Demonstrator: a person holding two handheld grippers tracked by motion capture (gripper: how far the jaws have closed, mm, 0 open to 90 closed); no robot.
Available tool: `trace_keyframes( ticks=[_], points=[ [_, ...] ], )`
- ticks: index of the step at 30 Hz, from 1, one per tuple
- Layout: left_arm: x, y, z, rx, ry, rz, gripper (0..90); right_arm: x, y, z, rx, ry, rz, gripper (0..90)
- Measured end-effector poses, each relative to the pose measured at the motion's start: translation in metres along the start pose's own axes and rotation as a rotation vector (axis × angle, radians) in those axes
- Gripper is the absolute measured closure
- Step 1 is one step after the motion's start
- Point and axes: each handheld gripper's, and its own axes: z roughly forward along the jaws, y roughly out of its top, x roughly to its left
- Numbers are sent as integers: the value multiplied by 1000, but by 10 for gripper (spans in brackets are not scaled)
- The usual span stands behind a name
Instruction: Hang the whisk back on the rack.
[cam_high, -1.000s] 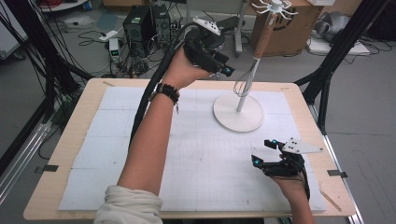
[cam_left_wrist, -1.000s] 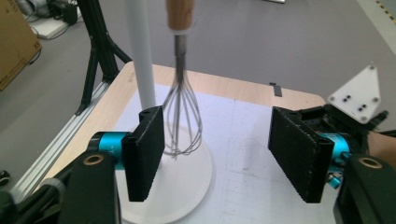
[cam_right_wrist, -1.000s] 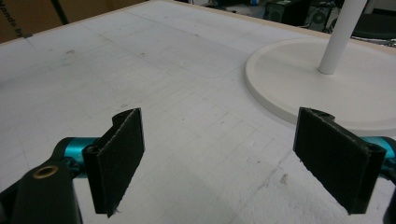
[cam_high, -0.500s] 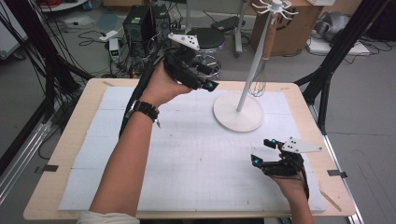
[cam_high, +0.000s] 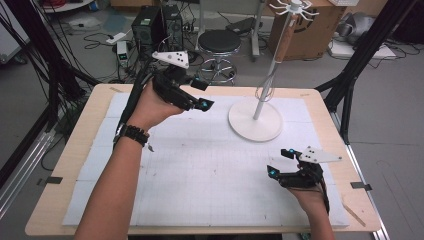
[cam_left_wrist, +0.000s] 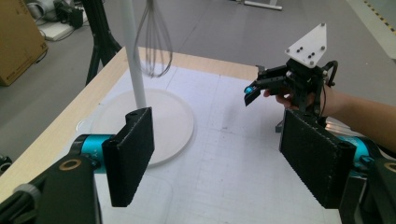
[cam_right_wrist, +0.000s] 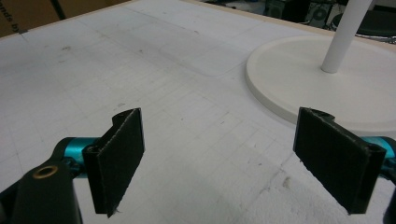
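Observation:
A white stand with a round base (cam_high: 255, 121) and a thin pole (cam_high: 272, 65) rises at the table's back right. A wire whisk (cam_high: 264, 91) hangs beside the pole, and the left gripper view shows the whisk (cam_left_wrist: 152, 42) above the base (cam_left_wrist: 173, 126). My left gripper (cam_high: 204, 94) is held in the air left of the stand, open and empty, and its jaws (cam_left_wrist: 224, 158) stand wide apart. My right gripper (cam_high: 278, 162) rests low at the front right, open and empty. Its view (cam_right_wrist: 224, 158) looks over the mat toward the base (cam_right_wrist: 299, 79). The left gripper view also catches the right gripper (cam_left_wrist: 252, 92).
A white gridded mat (cam_high: 200, 175) covers the wooden table (cam_high: 55, 200). Behind the table stand a black stool (cam_high: 220, 42), a computer tower (cam_high: 150, 25) and a cardboard box (cam_high: 305, 37). Black frame legs (cam_high: 350, 85) flank the table's right side.
My left gripper has drawn back from the stand, moving left and lower. The right gripper has stayed where it was.

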Motion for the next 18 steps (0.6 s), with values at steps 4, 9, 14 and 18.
trace_keyframes(
  ticks=[4,9,14,18],
  points=[
    [-2,-12,-5,8,19,-7,245,0,0,0,0,-1,-1,157],
    [-6,-25,-10,6,48,-16,211,-1,0,0,-2,1,3,157],
    [-11,-40,-20,-15,68,-32,194,-1,0,0,-4,2,2,157],
    [-16,-53,-26,-25,85,-41,183,-2,0,1,3,4,2,156]
  ],
)
